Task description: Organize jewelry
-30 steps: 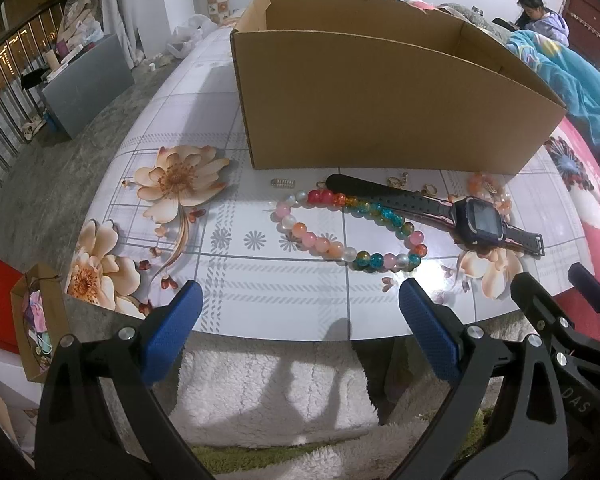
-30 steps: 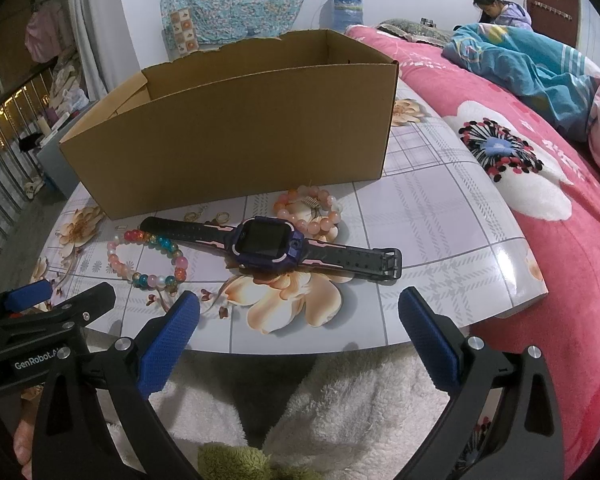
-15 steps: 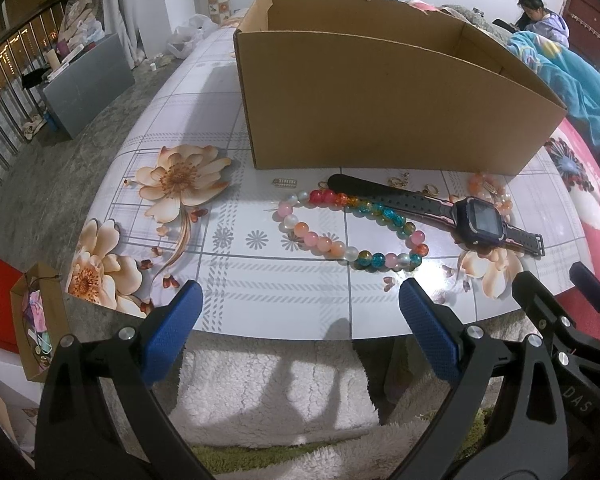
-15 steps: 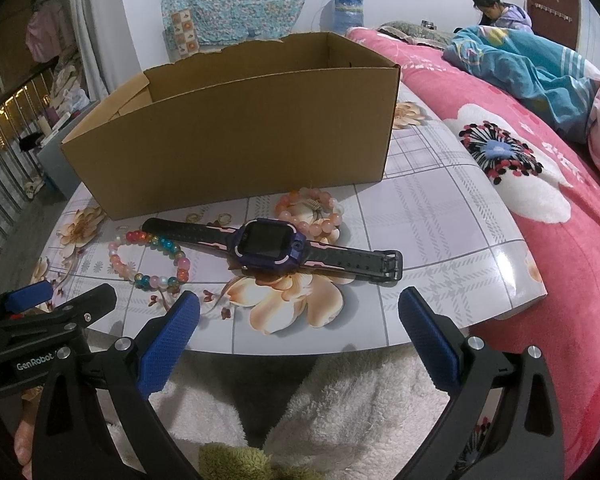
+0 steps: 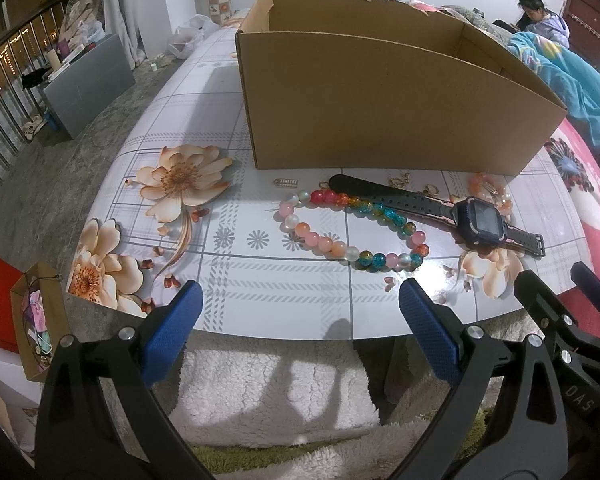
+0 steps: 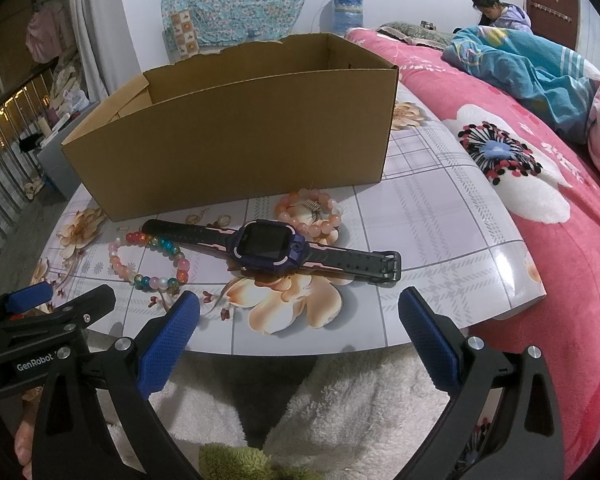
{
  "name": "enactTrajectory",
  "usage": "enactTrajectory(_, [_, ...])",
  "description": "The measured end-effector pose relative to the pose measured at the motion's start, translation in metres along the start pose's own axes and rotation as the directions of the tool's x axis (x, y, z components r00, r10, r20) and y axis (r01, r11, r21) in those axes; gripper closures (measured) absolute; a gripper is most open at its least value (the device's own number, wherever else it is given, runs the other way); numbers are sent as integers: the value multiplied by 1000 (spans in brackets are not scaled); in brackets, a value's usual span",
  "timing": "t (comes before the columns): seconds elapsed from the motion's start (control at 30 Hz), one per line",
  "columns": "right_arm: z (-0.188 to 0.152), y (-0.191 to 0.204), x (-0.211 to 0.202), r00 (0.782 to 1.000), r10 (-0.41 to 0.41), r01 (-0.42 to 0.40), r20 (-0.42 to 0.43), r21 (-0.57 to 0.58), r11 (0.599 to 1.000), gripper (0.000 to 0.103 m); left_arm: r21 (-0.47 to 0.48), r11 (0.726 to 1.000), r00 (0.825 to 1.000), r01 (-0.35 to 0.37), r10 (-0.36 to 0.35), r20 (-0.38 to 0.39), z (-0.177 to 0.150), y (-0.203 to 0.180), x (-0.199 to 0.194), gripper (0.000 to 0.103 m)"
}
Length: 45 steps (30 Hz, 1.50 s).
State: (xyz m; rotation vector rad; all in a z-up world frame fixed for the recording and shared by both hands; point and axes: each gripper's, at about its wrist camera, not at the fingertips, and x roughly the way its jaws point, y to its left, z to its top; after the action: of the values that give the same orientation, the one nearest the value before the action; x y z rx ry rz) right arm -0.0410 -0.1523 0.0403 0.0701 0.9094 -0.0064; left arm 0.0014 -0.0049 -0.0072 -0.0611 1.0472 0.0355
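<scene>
A multicoloured bead bracelet [image 5: 350, 228] [image 6: 149, 260] lies on the flowered table [image 5: 259, 276] [image 6: 432, 220]. Beside it a dark watch [image 5: 476, 220] [image 6: 267, 244] lies flat, its strap overlapping the bracelet. Behind the watch sits a pink-orange bead bracelet [image 5: 490, 192] [image 6: 310, 216]. Small gold pieces [image 5: 400, 180] [image 6: 223, 220] and a tiny clasp [image 5: 285, 182] rest near an open cardboard box [image 5: 380, 100] [image 6: 235, 140]. My left gripper [image 5: 295, 328] hovers open at the table's near edge, in front of the bracelet. Facing the watch, my right gripper [image 6: 297, 330] also stands open and holds nothing.
A bed with a pink flowered cover [image 6: 540, 184] and a blue blanket [image 6: 532, 68] borders the table on the right. A person [image 6: 496, 12] sits far back. White fleece [image 5: 275, 392] lies below the table edge. Paper bags [image 5: 23, 320] stand on the floor at left.
Both grippers have crept slightly closer to the table; the box and jewelry sit marginally lower in view. Nothing was grasped or moved.
</scene>
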Motion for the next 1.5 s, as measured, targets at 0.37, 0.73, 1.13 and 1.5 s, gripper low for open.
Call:
enactTrajectory(0.37, [0, 0, 0, 1000, -1, 1, 1, 0, 1000, 6, -1, 1000, 1000, -1, 1, 0, -1, 0, 0, 8])
enactTrajectory(0.73, [0, 0, 0, 1000, 1, -1, 1, 1, 1000, 6, -1, 1000, 1000, -1, 1, 1, -1, 0, -1, 8])
enactTrajectory(1.13, [1, 0, -1, 1000, 1, -1, 3, 0, 1000, 6, -1, 1000, 1000, -1, 1, -1, -1, 0, -2, 8])
enactTrajectory(1.5, [4, 1, -2, 1000, 21, -21, 13, 4, 1000, 6, 8, 1000, 999, -11, 11, 30, 5, 10, -7, 8])
